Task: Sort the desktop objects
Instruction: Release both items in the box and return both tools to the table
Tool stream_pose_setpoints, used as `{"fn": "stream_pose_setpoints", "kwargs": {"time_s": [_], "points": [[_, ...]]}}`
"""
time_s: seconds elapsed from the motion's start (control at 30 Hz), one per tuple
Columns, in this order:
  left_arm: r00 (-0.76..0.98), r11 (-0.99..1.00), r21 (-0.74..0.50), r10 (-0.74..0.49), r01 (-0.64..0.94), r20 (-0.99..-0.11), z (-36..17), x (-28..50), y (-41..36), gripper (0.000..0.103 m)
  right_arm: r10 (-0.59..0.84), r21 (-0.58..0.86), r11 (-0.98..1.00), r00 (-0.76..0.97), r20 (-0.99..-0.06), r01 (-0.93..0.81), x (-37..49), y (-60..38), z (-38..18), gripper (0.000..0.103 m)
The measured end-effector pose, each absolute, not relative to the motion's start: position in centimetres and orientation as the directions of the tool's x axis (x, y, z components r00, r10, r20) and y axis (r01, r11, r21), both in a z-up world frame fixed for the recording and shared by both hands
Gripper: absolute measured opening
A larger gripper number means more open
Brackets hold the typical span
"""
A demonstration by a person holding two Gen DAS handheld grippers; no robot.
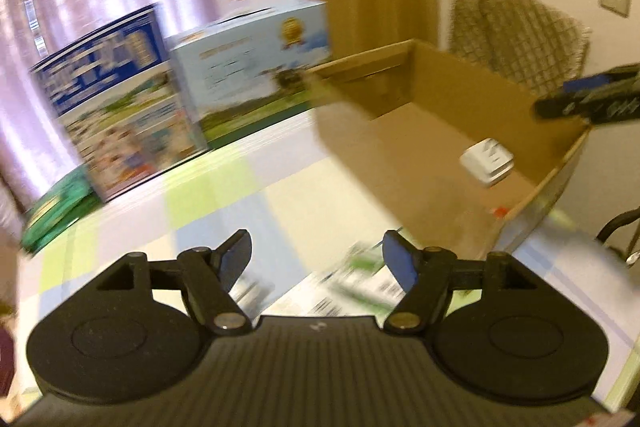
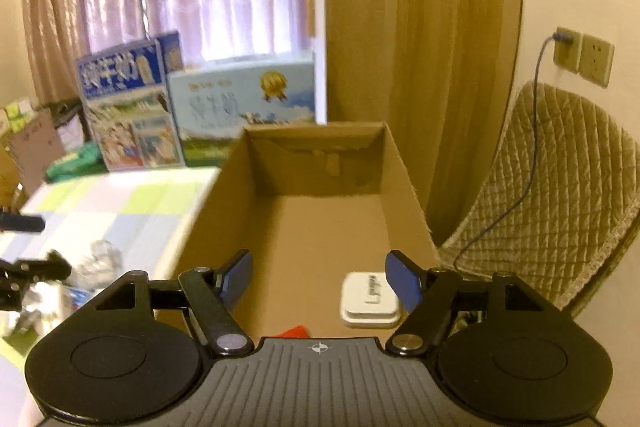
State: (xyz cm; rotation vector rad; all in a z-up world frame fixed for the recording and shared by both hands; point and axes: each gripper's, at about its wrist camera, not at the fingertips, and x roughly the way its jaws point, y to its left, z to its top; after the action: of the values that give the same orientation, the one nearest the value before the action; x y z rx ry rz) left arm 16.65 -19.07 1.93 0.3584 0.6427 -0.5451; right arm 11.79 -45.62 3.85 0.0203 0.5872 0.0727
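Note:
An open cardboard box (image 1: pixel 404 131) (image 2: pixel 312 227) stands on the checked table. A small white case (image 1: pixel 487 159) (image 2: pixel 370 301) lies on its floor, and a red scrap (image 2: pixel 294 331) shows near the box's near end. My right gripper (image 2: pixel 318 277) hovers open over the box, with nothing between its fingers; it also shows as a dark blurred shape (image 1: pixel 592 99) above the box rim. My left gripper (image 1: pixel 316 261) is open and empty above the table. Just under it lies a green-and-white printed packet (image 1: pixel 360 283), blurred.
Two tall printed cartons (image 1: pixel 116 111) (image 1: pixel 256 67) stand at the table's far edge, with a green flat pack (image 1: pixel 56 215) beside them. A quilted chair (image 2: pixel 552 187) sits right of the box, below wall sockets (image 2: pixel 584 59). Crumpled clear plastic (image 2: pixel 100 263) lies left of the box.

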Motion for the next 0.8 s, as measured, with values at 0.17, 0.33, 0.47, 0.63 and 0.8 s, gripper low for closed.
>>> {"fn": "stream_pose_setpoints", "kwargs": {"time_s": [0.17,0.33,0.47,0.63,0.8], "points": [[0.700,0.872,0.153,-0.256,0.465,-0.667,1.7,14.9,-12.3,0.075,0.156,0.098,0.987,0.851,-0.501,-0.124,8.3,-41.4,4.9,0.074],[0.689,0.917,0.109,-0.206,0.384,-0.695,-0.3,13.0,-7.9,0.076,0.243,0.103,0.970,0.820,-0.519,-0.222,6.6,-35.4,2.4,0.075],[0.656,0.926,0.040,-0.235,0.376,-0.717,-2.6,11.6,-7.0,0.075,0.280,0.114,0.958,0.763,-0.583,-0.264,7.1,-32.1,-0.7,0.075],[0.613,0.920,-0.032,-0.286,0.391,-0.737,-6.0,10.9,-8.8,0.074,0.254,0.096,0.964,0.750,-0.611,-0.249,7.1,-31.2,-2.7,0.075],[0.590,0.917,-0.102,-0.330,0.385,-0.737,-8.1,11.7,-11.2,0.068,0.224,0.096,0.972,0.730,-0.646,-0.213,7.5,-32.3,-4.3,0.075]]}}
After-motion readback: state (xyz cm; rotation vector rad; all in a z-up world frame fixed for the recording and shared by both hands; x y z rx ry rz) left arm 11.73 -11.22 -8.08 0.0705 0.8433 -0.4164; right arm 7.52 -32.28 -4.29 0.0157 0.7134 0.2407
